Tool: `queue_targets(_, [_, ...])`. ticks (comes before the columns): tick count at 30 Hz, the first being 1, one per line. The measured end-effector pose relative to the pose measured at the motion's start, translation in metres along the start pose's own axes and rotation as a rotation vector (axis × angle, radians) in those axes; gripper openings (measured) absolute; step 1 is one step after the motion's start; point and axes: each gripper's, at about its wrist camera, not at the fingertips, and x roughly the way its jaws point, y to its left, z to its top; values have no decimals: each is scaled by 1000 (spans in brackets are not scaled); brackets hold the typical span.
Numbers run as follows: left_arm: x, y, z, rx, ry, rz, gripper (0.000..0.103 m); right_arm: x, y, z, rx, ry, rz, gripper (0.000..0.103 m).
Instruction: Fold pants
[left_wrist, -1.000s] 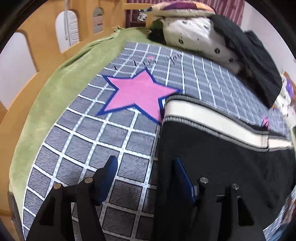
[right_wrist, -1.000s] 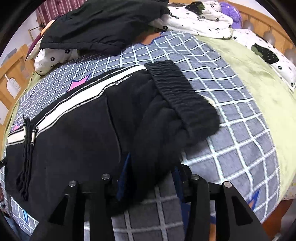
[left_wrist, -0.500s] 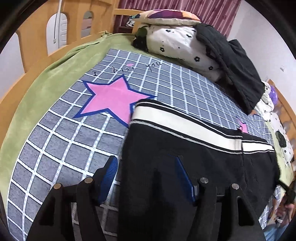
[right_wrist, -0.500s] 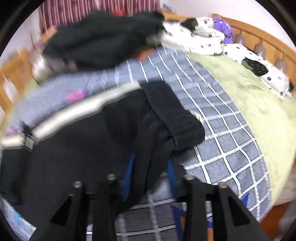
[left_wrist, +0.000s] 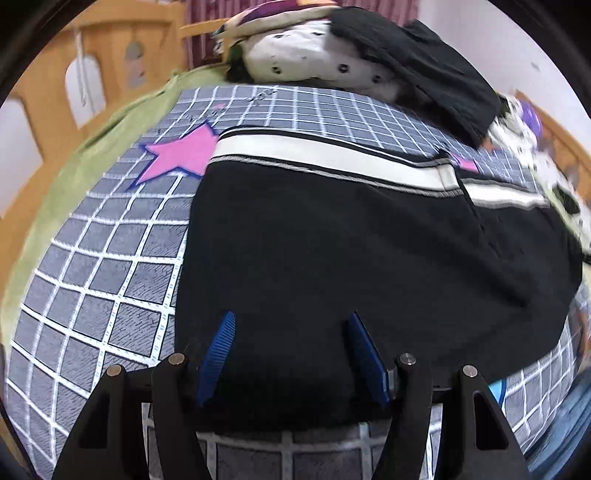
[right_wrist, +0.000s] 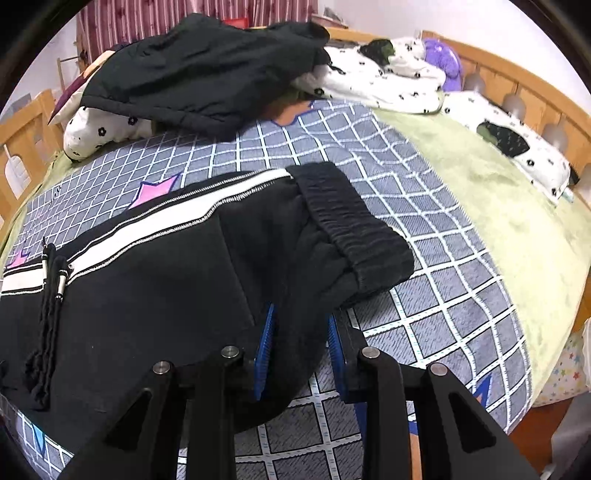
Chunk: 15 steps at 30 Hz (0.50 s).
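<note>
- Pants (left_wrist: 332, 236), black with a white side stripe (left_wrist: 332, 155), lie spread flat on the grey grid blanket (left_wrist: 110, 280) of the bed, reaching from directly under my left claw to well ahead of it.
- My left claw (left_wrist: 290, 354) hangs over the near edge of the pants, its blue pads (left_wrist: 218, 354) spread wide apart, with black fabric below and between them; I cannot tell whether they touch the cloth.
- A pink star (left_wrist: 181, 155) printed on the blanket shows ahead and to the left of my left claw, just beside the pants' far corner.
- My right claw (right_wrist: 299, 350) is pinching a thick bunch of the pants (right_wrist: 147, 280), the fabric filling the gap between its blue pads (right_wrist: 264, 350).
- The ribbed elastic cuff (right_wrist: 351, 221) lies just ahead and slightly right of my right claw.
- A black drawstring (right_wrist: 50, 295) trails across the fabric, well to the left of my right claw.
- Far ahead of my right claw, a dark garment (right_wrist: 207, 74) is heaped over floral white bedding (right_wrist: 369, 81).
- A green sheet (right_wrist: 498, 192) lies to the right of my right claw.
</note>
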Motion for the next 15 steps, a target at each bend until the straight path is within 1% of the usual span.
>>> queue_targets(2, [-7,1,-2,-18,-4,-37,62,-3,5,0,-27,-2,-14,30])
queue_targets(4, [-14,8,-3,-50,-15,-58,62,-5,6,-3,-61,-3,-49,30])
queue_targets(5, [-17,12,-4,-66,-22,-64,62,-7,5,-7,-65,0,-54,30])
queue_targets(7, [-27,23,-8,-103,-57,-67,62,-11,0,-17,-51,18,-45,30])
queue_targets(9, [-34,34,-10,-127,-85,-50,62,-17,-5,-24,-30,12,-52,30])
queue_targets(11, [-38,46,-12,-167,-102,-37,62,-28,-5,-25,-18,-19,-43,30])
queue_targets(12, [-40,56,-13,-202,-106,-35,62,-31,-5,-25,-15,-37,-42,30])
queue_targets(15, [-37,79,-16,-292,-100,-45,62,-46,5,-23,-28,-102,-52,30])
